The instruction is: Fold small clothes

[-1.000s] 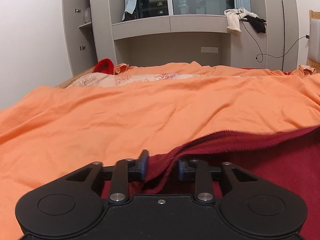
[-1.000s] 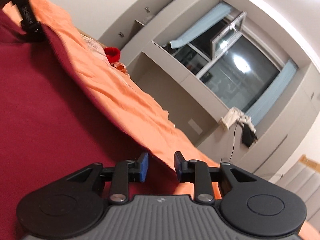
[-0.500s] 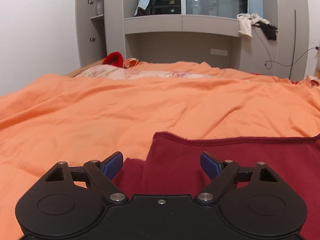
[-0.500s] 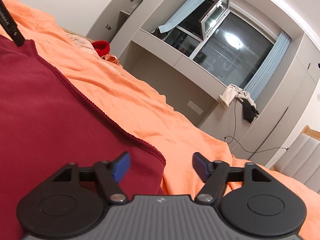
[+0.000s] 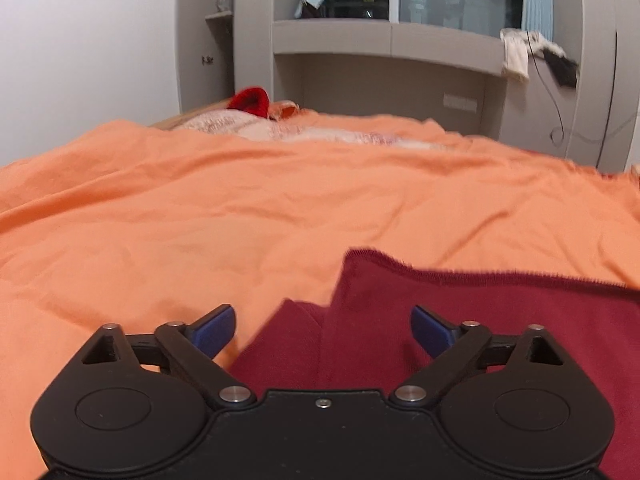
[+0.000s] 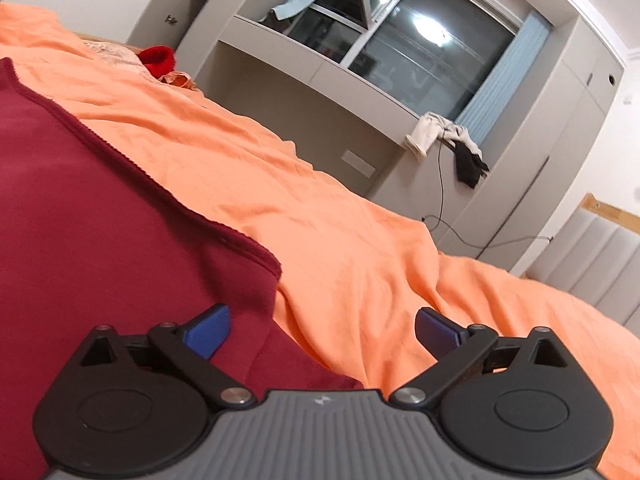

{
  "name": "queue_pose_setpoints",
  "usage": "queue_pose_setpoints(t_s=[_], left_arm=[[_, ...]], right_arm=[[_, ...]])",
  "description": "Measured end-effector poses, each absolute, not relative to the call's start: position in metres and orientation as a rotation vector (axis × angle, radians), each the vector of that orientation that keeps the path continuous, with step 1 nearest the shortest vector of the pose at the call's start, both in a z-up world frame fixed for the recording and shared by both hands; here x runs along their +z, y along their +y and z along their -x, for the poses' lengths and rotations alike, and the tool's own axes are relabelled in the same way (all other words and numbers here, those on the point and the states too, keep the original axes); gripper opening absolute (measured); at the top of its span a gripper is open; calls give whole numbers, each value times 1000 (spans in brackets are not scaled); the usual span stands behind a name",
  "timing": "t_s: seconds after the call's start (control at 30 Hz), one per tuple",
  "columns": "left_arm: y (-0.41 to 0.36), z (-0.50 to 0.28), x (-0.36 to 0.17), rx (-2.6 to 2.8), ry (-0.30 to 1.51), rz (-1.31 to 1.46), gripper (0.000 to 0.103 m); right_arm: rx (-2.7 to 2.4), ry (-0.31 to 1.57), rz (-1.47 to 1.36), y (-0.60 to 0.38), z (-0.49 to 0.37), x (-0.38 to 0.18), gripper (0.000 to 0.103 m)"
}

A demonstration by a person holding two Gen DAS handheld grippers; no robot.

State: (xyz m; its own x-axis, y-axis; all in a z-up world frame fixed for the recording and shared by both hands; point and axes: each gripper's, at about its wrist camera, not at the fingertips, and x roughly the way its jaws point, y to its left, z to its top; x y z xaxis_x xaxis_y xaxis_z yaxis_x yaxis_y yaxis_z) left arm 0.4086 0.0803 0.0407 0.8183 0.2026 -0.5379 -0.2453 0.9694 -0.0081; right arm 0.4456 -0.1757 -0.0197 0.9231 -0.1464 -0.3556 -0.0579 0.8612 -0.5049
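Note:
A dark red garment (image 5: pixel 460 320) lies flat on the orange bedsheet (image 5: pixel 240 208), folded over with its hemmed edge toward the far side. My left gripper (image 5: pixel 322 330) is open and empty, just above the garment's near left corner. In the right wrist view the same dark red garment (image 6: pixel 100 220) fills the left half. My right gripper (image 6: pixel 322 330) is open and empty over the garment's right corner, where it meets the orange sheet (image 6: pixel 360 240).
A bright red item (image 5: pixel 250 101) and a pale patterned cloth (image 5: pixel 224 124) lie at the far end of the bed. Grey built-in shelving (image 5: pixel 380 36) and a window stand behind. Clothes (image 6: pixel 448 140) hang off the ledge with a black cable.
Both grippers were shut on the garment's edge a second ago. They opened and let it drop flat onto the bed, then drew back slightly.

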Motion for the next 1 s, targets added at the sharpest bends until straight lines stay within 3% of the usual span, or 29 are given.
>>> queue_pose_setpoints(t_s=[0.3, 0.57, 1.0], left_arm=[[113, -368, 62, 329, 437, 155, 102], [148, -328, 63, 387, 436, 297, 102], [132, -231, 46, 359, 312, 357, 102]], right_arm=[[-146, 356, 555, -183, -429, -10, 102], [-147, 278, 404, -198, -392, 28, 103], [202, 126, 198, -131, -290, 52, 103]])
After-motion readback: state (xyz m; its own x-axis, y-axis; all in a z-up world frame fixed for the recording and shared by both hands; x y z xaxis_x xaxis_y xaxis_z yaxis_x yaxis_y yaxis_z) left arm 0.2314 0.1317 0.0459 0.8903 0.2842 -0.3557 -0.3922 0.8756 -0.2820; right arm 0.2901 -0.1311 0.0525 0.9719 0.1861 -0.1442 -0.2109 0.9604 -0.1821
